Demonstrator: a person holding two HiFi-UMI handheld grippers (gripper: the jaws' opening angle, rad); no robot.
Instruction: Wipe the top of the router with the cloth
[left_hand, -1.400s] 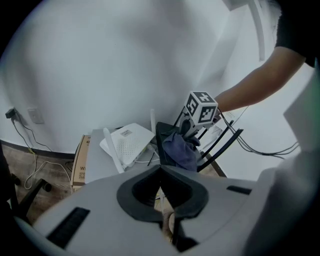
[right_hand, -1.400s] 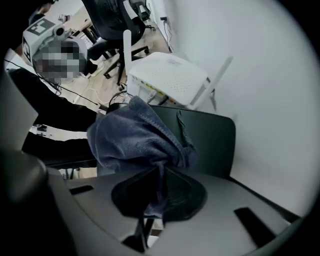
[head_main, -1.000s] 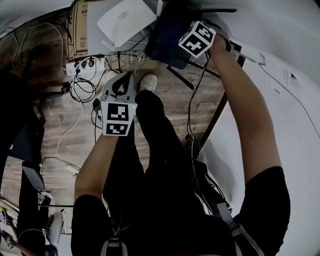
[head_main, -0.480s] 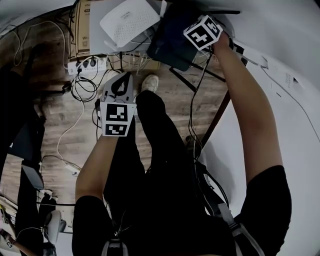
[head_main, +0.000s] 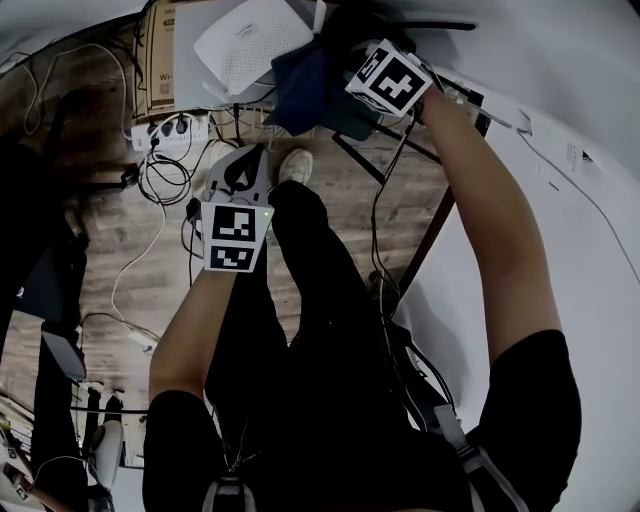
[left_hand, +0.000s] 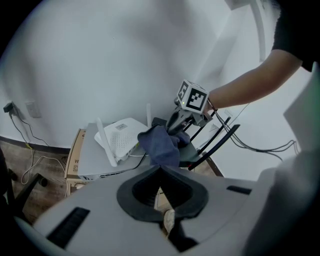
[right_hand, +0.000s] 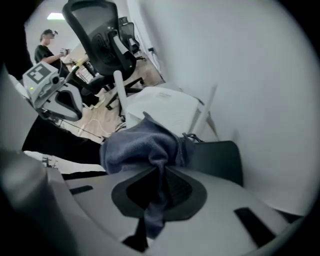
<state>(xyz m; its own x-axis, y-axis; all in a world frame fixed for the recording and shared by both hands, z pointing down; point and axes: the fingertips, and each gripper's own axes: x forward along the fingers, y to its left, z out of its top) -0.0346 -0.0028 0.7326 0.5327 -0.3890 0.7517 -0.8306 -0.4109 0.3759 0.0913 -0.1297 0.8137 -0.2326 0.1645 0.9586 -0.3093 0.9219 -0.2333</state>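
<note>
A white router (head_main: 250, 40) with white antennas lies on a grey box (left_hand: 92, 155); a black router (left_hand: 200, 150) with black antennas sits just to its right. My right gripper (head_main: 352, 95) is shut on a dark blue cloth (head_main: 305, 85), which hangs bunched over the black router's left edge, next to the white router (right_hand: 165, 107). In the right gripper view the cloth (right_hand: 142, 145) runs down between the jaws of the right gripper (right_hand: 159, 167). My left gripper (head_main: 250, 152) hovers lower, over the floor, shut and holding nothing, its jaws (left_hand: 160, 167) pointing toward the routers.
A cardboard box (head_main: 160, 60) carries the grey box. A white power strip (head_main: 170, 130) and tangled cables (head_main: 160, 185) lie on the wooden floor. The person's legs and shoe (head_main: 295, 165) stand below. A white wall (head_main: 580, 200) rises at right. An office chair (right_hand: 100, 35) stands behind.
My right gripper has swept the cloth leftward, off the middle of the black router toward the white one. The left gripper has stayed in place.
</note>
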